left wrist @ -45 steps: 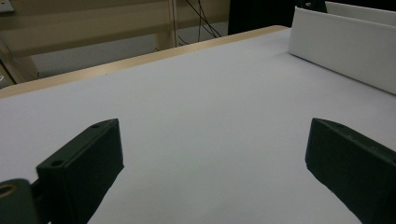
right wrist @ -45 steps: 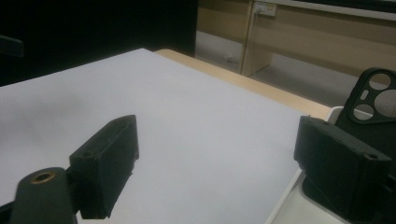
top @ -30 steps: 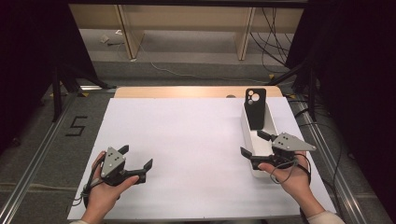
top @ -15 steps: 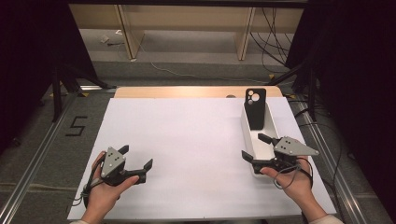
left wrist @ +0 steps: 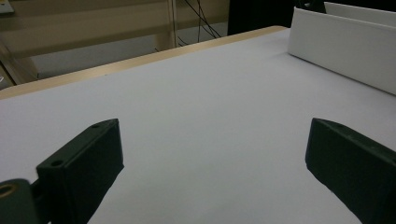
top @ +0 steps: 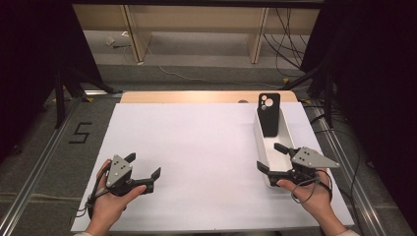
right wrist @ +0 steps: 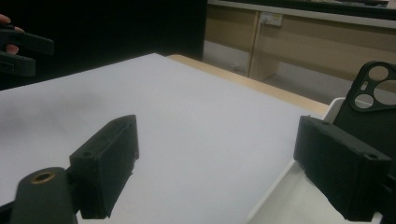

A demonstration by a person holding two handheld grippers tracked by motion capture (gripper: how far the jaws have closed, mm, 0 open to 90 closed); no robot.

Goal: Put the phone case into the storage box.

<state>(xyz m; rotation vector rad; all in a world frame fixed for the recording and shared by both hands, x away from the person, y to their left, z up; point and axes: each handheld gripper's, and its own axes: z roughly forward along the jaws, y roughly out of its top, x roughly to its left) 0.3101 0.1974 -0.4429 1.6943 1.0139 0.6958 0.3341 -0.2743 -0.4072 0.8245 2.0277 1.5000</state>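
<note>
A tray (top: 262, 147) lies on the bench (top: 196, 147) at its right side, with a phone case (top: 269, 114) standing in its far end, seemingly leaning on the wall. The right gripper (top: 275, 157) straddles the tray's near left wall; the left gripper (top: 142, 166) sits well apart at the near left.

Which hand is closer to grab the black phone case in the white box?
The right gripper. Its open jaws straddle the white box's near wall, with the phone case just ahead. The left gripper sits far across the table.

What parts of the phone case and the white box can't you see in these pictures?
- Phone case bottom: high view, hidden inside the white box.
- Phone case lower part: right gripper view, behind the right gripper jaw.
- White box inside: left gripper view, hidden by its wall, cut off at the edge.
</note>
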